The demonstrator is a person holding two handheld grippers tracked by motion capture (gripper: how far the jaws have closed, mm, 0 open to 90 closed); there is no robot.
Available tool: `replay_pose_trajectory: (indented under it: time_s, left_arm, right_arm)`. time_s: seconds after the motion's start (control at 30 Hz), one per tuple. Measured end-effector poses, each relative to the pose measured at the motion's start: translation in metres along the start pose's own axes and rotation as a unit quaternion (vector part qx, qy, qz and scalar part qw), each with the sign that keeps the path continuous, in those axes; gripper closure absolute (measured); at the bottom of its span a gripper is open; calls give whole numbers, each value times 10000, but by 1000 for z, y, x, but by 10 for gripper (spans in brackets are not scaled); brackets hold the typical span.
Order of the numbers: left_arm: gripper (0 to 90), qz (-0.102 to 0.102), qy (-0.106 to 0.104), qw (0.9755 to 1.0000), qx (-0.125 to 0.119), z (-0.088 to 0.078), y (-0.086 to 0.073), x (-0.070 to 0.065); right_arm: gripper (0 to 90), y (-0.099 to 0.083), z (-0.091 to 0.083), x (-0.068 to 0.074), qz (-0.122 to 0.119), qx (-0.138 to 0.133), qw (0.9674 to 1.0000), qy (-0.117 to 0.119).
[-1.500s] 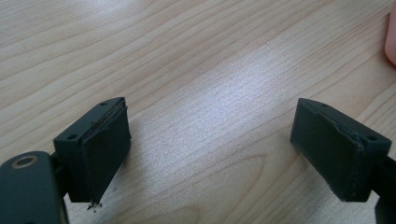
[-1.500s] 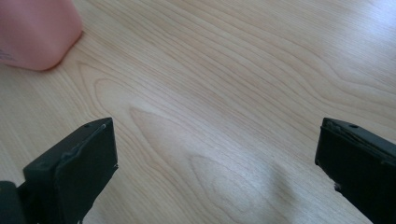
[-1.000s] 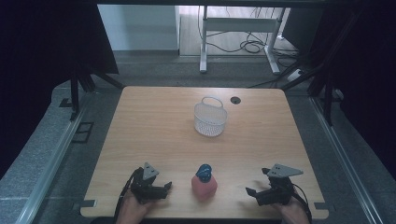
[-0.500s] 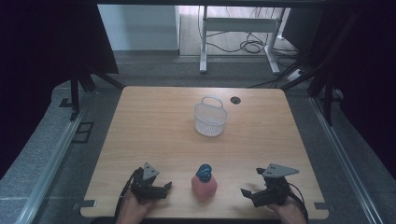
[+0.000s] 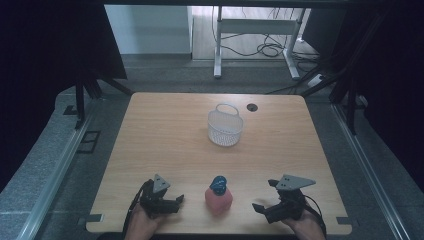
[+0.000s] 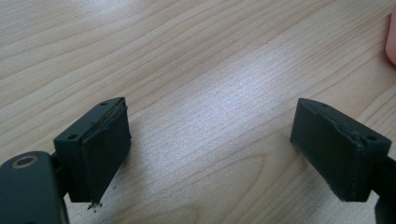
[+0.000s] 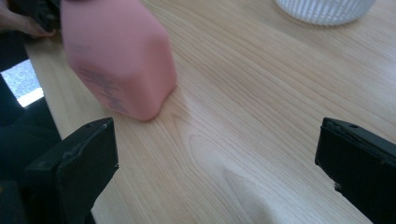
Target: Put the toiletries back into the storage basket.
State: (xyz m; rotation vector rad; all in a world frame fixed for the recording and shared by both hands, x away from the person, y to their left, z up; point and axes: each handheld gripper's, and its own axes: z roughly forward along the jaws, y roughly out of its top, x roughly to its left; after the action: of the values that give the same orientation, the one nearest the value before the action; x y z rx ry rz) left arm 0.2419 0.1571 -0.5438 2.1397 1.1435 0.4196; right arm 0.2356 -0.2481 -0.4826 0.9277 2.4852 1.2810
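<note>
Right tongs [image 5: 261, 208] have crept leftward along the near edge of the tabletop [image 5: 165, 135] over the last second, closing on the pink bottle [image 5: 218, 199]; the grey plate on top has slid with them. Left tongs [image 5: 176, 201] have not budged.

Pink bottle with a blue cap [image 5: 218, 183] stands upright near the front edge, between the two tongs, touching neither. In the right gripper view the bottle [image 7: 119, 56] sits up and to the left of the jaws, not between them; its body is blurred, likely from the hand's motion.

Right tongs: released, jaws spread wide, nothing held. Left tongs [image 6: 210, 154]: released as well, bare wood between the jaws, a sliver of pink at the far right edge of that view.

White mesh basket [image 5: 225, 127] sits farther back, centre of the tabletop, well apart from the bottle; its rim [image 7: 324, 10] peeks into the right gripper view.

Reading: the right hand appears to be lining up a grasp on the bottle. The jaws need to swing further toward it before closing. Left hand looks idle
</note>
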Motion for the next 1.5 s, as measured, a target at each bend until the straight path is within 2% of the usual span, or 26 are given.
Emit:
replay_pose_trajectory:
  time_s: [0.5, 0.77, 1.03, 1.17, 1.47, 1.5]
  left_arm:
    - [117, -7, 11, 10000, 6, 0, 0, 0]
    - [117, -10, 14, 10000, 7, 0, 0, 0]
    - [117, -16, 16, 10000, 3, 0, 0, 0]
    - [117, -13, 18, 10000, 8, 0, 0, 0]
    - [117, -13, 18, 10000, 9, 0, 0, 0]
    - [117, -14, 17, 10000, 10, 0, 0, 0]
  right_arm:
    - [8, 21, 4, 20, -226, -106, 9994, 254]
    - [41, 31, 12, 26, -383, 7, 9983, 442]
    - [133, 41, 20, 31, -515, 55, 9965, 656]
    - [143, 46, 23, 34, -581, 70, 9955, 748]
    - [214, 58, 30, 39, -691, 55, 9939, 854]
    - [249, 61, 32, 40, -691, 41, 9936, 889]
